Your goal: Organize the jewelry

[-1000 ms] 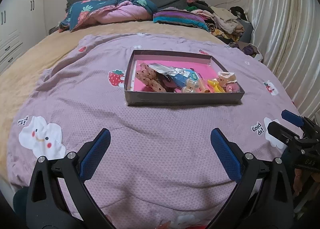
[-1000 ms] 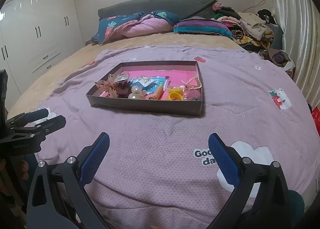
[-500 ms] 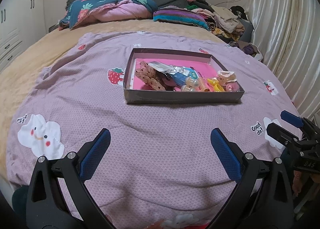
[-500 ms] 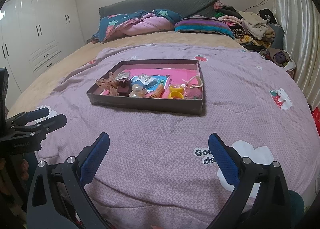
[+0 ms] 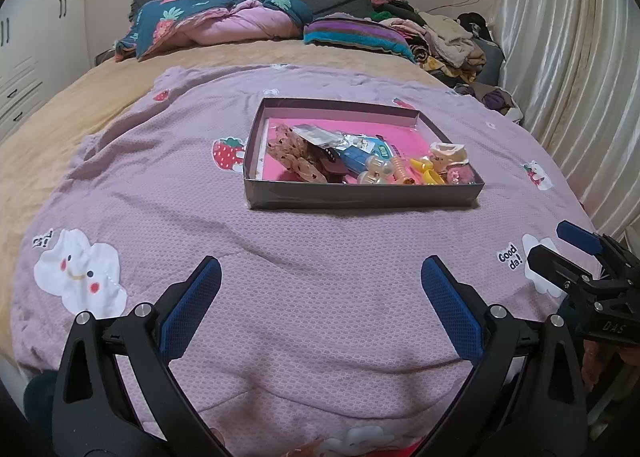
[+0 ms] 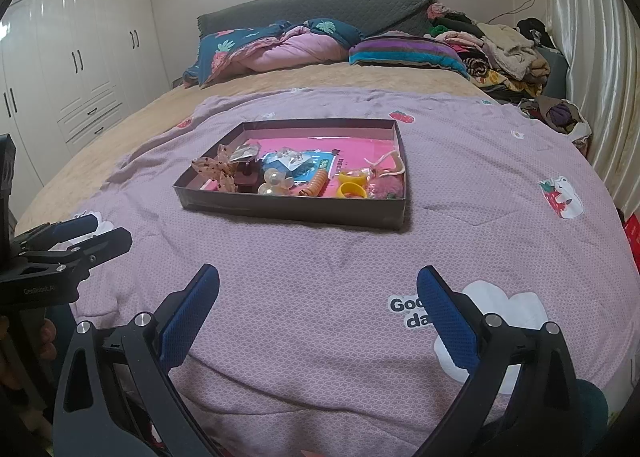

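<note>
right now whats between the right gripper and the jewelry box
Only bare purple blanket. In the right wrist view nothing lies between the open right gripper and the jewelry box.

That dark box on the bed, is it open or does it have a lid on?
Open. The box has no lid on it; its pink floor and a jumble of trinkets, such as yellow rings, show plainly from above.

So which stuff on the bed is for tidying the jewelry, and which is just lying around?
For the job:
- dark box
- yellow rings
- pearl clips
- orange spiral tie
- spotted bow
- left claw, open
- right claw, open

Just lying about:
- purple blanket
- striped pillow
- clothes pile
</note>
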The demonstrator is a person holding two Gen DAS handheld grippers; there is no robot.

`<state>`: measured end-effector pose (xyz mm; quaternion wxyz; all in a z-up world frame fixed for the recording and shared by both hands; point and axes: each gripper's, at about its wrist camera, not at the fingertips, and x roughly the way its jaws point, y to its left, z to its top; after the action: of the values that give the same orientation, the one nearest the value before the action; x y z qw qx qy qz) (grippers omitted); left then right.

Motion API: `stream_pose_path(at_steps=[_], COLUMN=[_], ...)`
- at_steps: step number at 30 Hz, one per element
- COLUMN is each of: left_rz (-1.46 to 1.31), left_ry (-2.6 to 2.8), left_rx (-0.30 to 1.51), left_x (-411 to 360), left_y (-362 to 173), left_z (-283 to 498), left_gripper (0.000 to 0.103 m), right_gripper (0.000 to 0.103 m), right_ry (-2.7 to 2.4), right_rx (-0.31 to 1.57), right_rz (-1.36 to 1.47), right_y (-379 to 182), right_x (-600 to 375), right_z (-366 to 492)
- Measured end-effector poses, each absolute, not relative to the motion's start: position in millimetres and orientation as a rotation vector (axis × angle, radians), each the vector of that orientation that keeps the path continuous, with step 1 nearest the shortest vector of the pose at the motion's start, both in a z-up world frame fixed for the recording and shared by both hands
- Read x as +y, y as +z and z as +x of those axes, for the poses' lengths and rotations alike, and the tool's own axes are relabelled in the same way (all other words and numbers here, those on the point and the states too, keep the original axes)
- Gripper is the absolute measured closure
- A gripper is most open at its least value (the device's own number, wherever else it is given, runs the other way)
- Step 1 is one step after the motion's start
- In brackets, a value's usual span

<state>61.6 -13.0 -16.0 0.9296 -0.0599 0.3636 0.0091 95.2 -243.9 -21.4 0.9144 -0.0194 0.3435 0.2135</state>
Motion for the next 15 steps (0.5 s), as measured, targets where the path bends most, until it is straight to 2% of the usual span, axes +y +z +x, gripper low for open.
stream_pose_path(at_steps=[15], left_rz=[-0.123], left_ry=[0.022], left_rx=[0.747], left_x=[-12.6], left_y=[-14.5], left_z=[61.4], left_gripper=[0.009], right_gripper=[0.004], right_ry=[0.439], right_rx=[0.703], right_rz=[-0.040], right_y=[-22.4], right_x=[-245.5], right_z=[94.6])
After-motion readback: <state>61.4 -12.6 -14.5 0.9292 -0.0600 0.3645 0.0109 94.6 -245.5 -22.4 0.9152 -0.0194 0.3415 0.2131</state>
